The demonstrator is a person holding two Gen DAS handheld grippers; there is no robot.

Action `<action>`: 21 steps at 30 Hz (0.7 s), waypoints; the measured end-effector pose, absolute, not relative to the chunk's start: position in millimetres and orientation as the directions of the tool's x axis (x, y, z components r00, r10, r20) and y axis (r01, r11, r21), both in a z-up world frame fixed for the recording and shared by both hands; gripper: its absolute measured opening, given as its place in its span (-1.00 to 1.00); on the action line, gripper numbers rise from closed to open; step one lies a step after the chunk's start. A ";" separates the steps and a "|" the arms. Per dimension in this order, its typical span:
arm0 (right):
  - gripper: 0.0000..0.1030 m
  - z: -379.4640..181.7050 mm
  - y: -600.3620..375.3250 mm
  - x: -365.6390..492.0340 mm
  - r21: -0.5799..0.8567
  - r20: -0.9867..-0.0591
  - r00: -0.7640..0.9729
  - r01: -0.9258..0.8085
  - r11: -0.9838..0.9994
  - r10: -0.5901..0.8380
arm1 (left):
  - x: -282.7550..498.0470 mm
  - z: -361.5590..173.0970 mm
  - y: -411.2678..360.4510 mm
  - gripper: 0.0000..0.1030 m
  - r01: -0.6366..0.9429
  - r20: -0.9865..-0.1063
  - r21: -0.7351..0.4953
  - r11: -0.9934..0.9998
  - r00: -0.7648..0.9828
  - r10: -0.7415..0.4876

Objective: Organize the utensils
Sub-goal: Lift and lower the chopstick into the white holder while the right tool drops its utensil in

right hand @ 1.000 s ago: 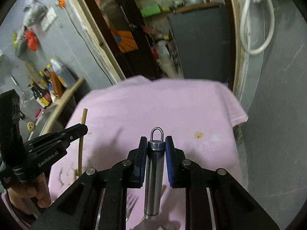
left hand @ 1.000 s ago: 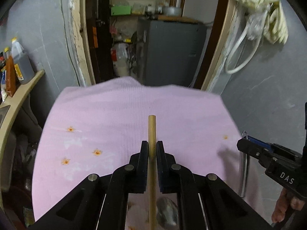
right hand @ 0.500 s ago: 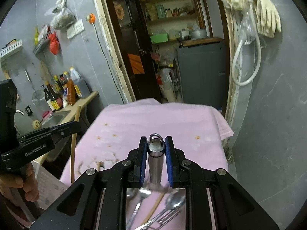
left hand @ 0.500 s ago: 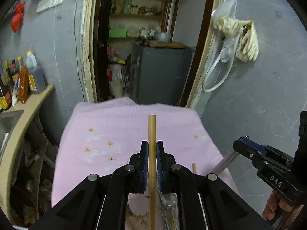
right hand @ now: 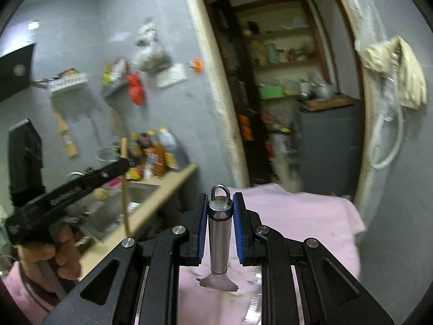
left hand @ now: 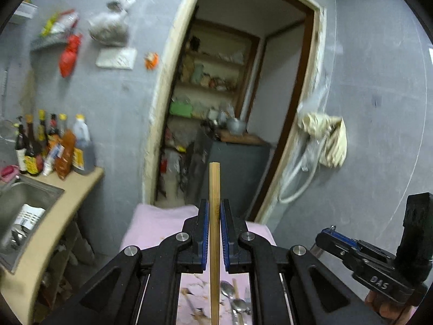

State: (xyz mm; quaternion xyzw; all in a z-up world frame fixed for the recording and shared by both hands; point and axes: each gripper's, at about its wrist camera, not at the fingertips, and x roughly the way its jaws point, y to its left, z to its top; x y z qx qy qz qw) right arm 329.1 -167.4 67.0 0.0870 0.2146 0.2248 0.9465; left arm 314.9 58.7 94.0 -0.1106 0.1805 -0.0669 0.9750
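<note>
My left gripper (left hand: pixel 214 211) is shut on a wooden chopstick (left hand: pixel 214 233) that sticks up past the fingertips, held high above the pink cloth (left hand: pixel 159 224). Spoons and a fork (left hand: pixel 238 306) lie on the cloth below it. My right gripper (right hand: pixel 219 208) is shut on a steel-handled utensil (right hand: pixel 219 235) with a hanging loop on top and a flat blade at the bottom, lifted above the pink cloth (right hand: pixel 305 214). The right gripper shows in the left wrist view (left hand: pixel 324 237) at lower right. The left gripper with its chopstick shows in the right wrist view (right hand: pixel 123 163) at left.
A counter (left hand: pixel 70 205) with a steel sink (left hand: pixel 24 203) and sauce bottles (left hand: pixel 51 146) stands to the left. A doorway (left hand: pixel 230 108) to a pantry with a grey cabinet (right hand: pixel 327 135) is ahead. Gloves and a hose (left hand: pixel 324 138) hang on the right wall.
Both grippers have risen and tilted up, each keeping its utensil. The cloth has dropped low in both views and the walls and doorway now fill them.
</note>
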 end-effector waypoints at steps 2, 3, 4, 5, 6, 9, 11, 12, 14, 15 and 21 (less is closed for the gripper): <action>-0.68 78.4 -147.0 319.9 0.260 -0.342 0.792 -0.438 0.861 0.506 | 304.6 99.2 72.4 -0.84 0.068 -0.320 -0.236 0.969 0.936 -0.144; -0.68 80.8 -138.8 316.1 0.260 -0.333 0.785 -0.455 0.852 0.521 | 296.8 101.4 81.9 -0.84 0.048 -0.311 -0.228 0.973 0.943 -0.119; -0.68 84.1 -128.0 312.1 0.258 -0.323 0.777 -0.477 0.840 0.541 | 291.8 101.9 87.2 -0.84 0.036 -0.307 -0.224 0.974 0.946 -0.105; -0.68 86.6 -116.8 308.4 0.255 -0.314 0.767 -0.500 0.828 0.560 | 286.3 100.4 92.1 -0.84 0.024 -0.302 -0.223 0.975 0.949 -0.092; -0.69 87.0 -107.3 304.9 0.251 -0.310 0.759 -0.515 0.820 0.572 | 278.9 97.6 101.3 -0.84 0.010 -0.295 -0.232 0.973 0.952 -0.080; -0.68 81.6 -79.3 300.5 0.243 -0.319 0.729 -0.554 0.796 0.605 | 265.9 86.7 121.3 -0.84 -0.024 -0.280 -0.265 0.964 0.959 -0.054; -0.69 74.6 -66.5 297.0 0.244 -0.330 0.712 -0.570 0.784 0.620 | 259.4 78.6 130.5 -0.84 -0.041 -0.272 -0.285 0.958 0.961 -0.040; -0.69 70.7 -60.2 296.5 0.247 -0.336 0.703 -0.577 0.779 0.627 | 253.7 72.6 137.1 -0.84 -0.050 -0.259 -0.301 0.952 0.965 -0.031; -0.69 62.4 -47.6 297.1 0.249 -0.354 0.686 -0.585 0.771 0.635 | 246.8 65.3 146.5 -0.84 -0.064 -0.251 -0.321 0.945 0.968 -0.020; -0.68 56.8 -44.7 297.3 0.249 -0.361 0.681 -0.588 0.770 0.637 | 244.6 62.5 147.6 -0.84 -0.068 -0.252 -0.325 0.943 0.968 -0.017; -0.68 34.0 -24.3 303.5 0.263 -0.396 0.641 -0.607 0.750 0.657 | 234.7 47.0 152.1 -0.84 -0.088 -0.245 -0.329 0.940 0.970 0.005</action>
